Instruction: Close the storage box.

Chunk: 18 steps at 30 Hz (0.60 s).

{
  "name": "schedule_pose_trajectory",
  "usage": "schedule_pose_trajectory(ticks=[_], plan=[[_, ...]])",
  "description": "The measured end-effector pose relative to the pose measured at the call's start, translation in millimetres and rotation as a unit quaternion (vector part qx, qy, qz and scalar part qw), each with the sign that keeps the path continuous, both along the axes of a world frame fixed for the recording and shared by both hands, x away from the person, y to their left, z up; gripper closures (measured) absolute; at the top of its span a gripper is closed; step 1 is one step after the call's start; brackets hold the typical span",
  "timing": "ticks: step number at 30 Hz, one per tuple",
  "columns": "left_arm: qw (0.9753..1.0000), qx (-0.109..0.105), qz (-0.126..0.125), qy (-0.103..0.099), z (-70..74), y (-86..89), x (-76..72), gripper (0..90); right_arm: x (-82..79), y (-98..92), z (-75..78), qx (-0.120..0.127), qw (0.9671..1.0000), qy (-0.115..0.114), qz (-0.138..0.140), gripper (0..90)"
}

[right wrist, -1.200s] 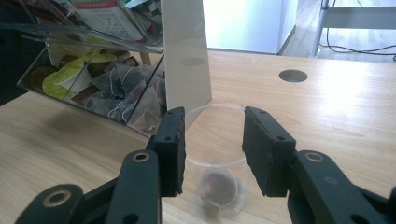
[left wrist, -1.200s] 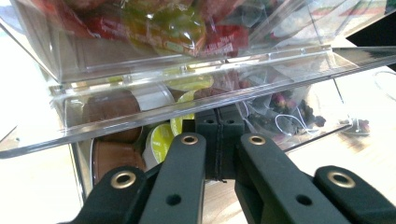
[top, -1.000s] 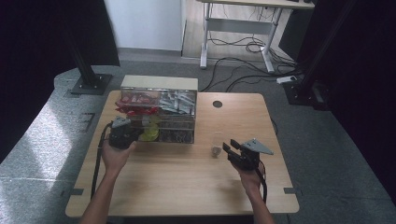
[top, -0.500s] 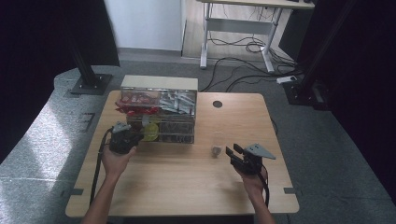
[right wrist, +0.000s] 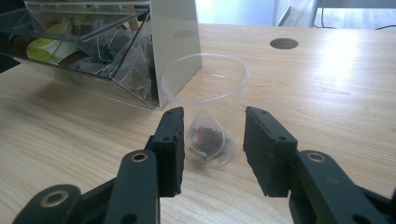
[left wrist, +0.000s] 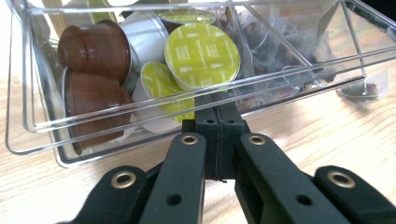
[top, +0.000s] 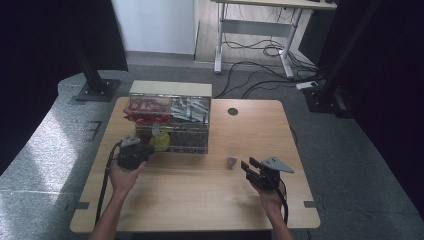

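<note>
Plastic cup (right wrist: 204,109) with tea bag (right wrist: 208,140) inside, on bench (right wrist: 327,84): right gripper (right wrist: 212,144) fingers open, short of it. Left gripper (left wrist: 218,123) fingers closed at organizer drawer (left wrist: 70,140). Next: advance, close on cup.

I've drawn my left gripper (top: 148,151) back from the clear organiser (top: 170,125) toward the table's near edge. My right gripper (top: 249,165) has slid further from that organiser, leaving the cup (top: 232,154) ahead.

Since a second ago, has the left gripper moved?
Yes. In the high view the left gripper has drawn back from the clear organiser box toward the person's table edge.
</note>
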<state>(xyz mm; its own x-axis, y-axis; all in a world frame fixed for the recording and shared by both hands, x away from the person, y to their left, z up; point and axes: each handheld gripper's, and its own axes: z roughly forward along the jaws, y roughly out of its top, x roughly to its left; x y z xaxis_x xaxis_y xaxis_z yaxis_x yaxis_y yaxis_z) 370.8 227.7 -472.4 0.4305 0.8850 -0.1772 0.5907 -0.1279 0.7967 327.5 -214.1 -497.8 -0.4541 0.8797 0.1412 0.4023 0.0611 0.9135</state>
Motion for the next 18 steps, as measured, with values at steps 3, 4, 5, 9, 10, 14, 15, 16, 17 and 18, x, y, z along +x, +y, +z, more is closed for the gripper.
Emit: schedule_pose_trajectory(ticks=[3,4,5,9,10,14,15,16,17,18], plan=[[1.0,-0.001,0.0,0.002,-2.6,-0.1,0.0,90.0,-0.9,0.7,-0.5,0.0,1.0,0.001,0.001,57.6],[1.0,-0.002,0.001,0.003,-3.6,-0.5,-0.1,90.0,-1.1,0.8,-0.6,-0.001,1.0,0.001,0.001,57.6],[1.0,-0.001,0.0,0.005,-4.5,-0.4,-0.1,90.0,-1.4,0.8,-0.7,-0.001,1.0,0.001,0.002,57.6],[0.9999,0.0,-0.003,0.011,-8.6,-1.1,0.5,90.0,-2.2,0.2,-0.8,-0.002,1.0,0.0,0.002,57.6],[0.9999,-0.001,-0.003,0.012,-9.9,-1.3,0.8,90.0,-2.4,0.0,-0.8,-0.002,1.0,0.0,0.001,57.6],[0.9998,0.0,-0.006,0.019,-14.0,-1.7,1.8,90.0,-2.7,-0.1,-1.6,-0.003,1.0,0.001,0.001,57.6],[0.9998,0.001,-0.006,0.02,-14.8,-1.7,2.0,90.0,-2.7,-0.1,-1.9,-0.003,1.0,0.001,0.001,57.6],[0.9998,-0.002,-0.006,0.02,-15.6,-2.2,2.0,90.0,-2.8,0.0,-2.2,-0.003,1.0,0.002,0.001,57.6],[0.9998,-0.002,-0.006,0.02,-16.2,-2.4,2.0,90.0,-2.8,0.0,-2.4,-0.003,1.0,0.002,0.001,57.6],[0.9997,-0.002,-0.007,0.022,-16.6,-2.5,2.2,90.0,-2.8,0.0,-2.7,-0.004,1.0,0.002,0.001,57.6]])
